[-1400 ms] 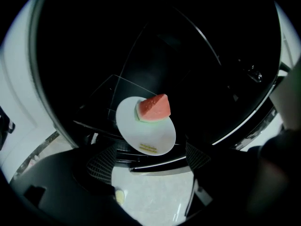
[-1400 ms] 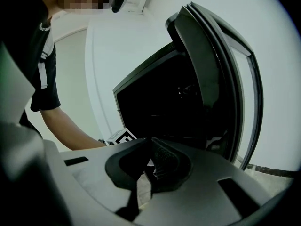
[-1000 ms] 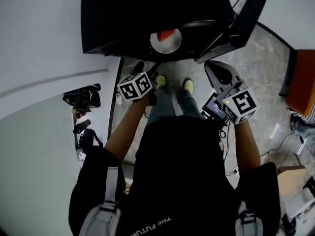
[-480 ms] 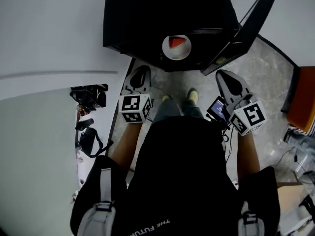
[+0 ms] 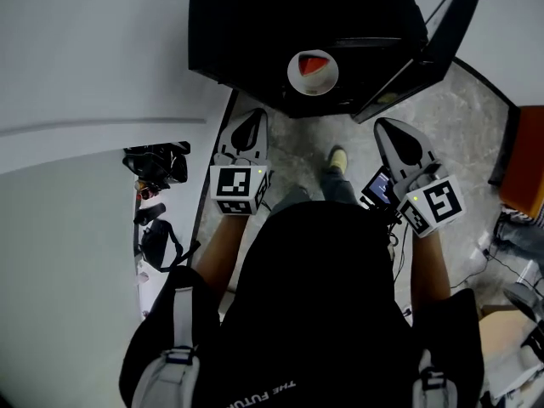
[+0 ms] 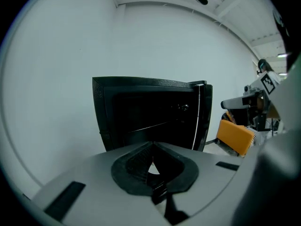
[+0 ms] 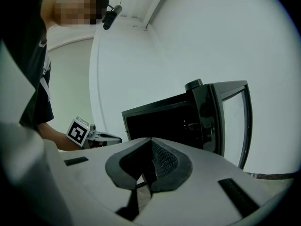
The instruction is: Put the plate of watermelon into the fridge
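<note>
In the head view the white plate (image 5: 313,82) with a red watermelon wedge (image 5: 315,62) rests on a shelf inside the black fridge (image 5: 255,24), whose door (image 5: 442,32) stands open to the right. My left gripper (image 5: 247,117) hangs shut and empty below the fridge's left side, well short of the plate. My right gripper (image 5: 393,129) is shut and empty below the door. The left gripper view shows my left gripper (image 6: 151,145) facing the fridge (image 6: 141,112) from a distance. The right gripper view shows my right gripper (image 7: 151,140) shut before the fridge (image 7: 160,121) and door (image 7: 230,121).
A white wall (image 5: 85,41) runs along the left, with dark bags (image 5: 155,164) at its foot. An orange seat (image 5: 523,160) stands at the right, and shows as the orange seat (image 6: 237,135) in the left gripper view. Grey stone floor (image 5: 459,126) lies before the fridge. The person's shoe (image 5: 337,156) points at it.
The left gripper has let go of the plate, drawn back from the fridge and now shows shut. The plate stays on the shelf. Both grippers and the person have moved away from the fridge.
</note>
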